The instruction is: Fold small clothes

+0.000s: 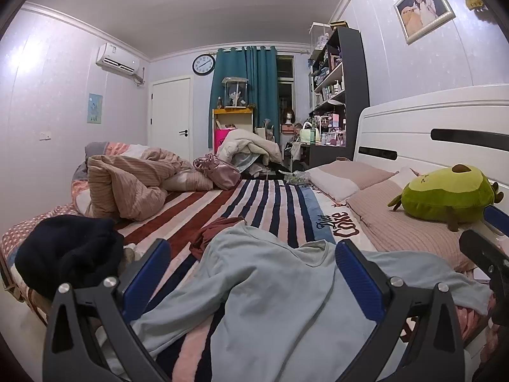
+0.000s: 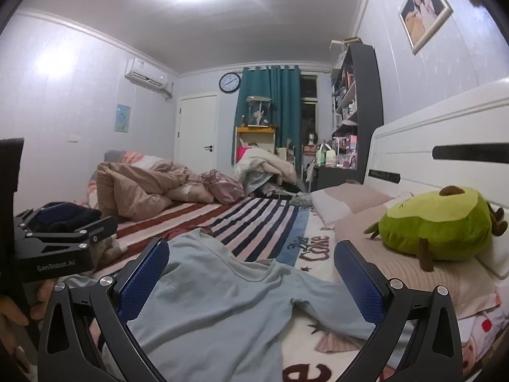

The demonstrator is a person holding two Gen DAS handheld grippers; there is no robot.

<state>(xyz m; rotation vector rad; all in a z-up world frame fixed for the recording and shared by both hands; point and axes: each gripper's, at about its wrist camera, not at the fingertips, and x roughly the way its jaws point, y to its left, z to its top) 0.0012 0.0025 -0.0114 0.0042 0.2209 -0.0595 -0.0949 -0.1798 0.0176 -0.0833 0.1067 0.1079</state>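
A light blue long-sleeved top (image 1: 270, 286) lies spread on the striped bed blanket (image 1: 254, 203), neck away from me, one sleeve towards the pillows. It also shows in the right wrist view (image 2: 206, 302). My left gripper (image 1: 253, 273) is open, its blue fingers on either side of the top's body, just above it. My right gripper (image 2: 251, 273) is open over the top's shoulder and right sleeve. A dark red garment (image 1: 213, 232) lies partly under the top's far edge. The left gripper's body shows at the left edge of the right wrist view (image 2: 60, 242).
A dark navy garment pile (image 1: 66, 251) sits at the left. A crumpled pink duvet (image 1: 127, 184) lies beyond it. Pillows (image 1: 404, 222) and a green plush toy (image 1: 445, 194) lie by the white headboard (image 1: 429, 127) on the right.
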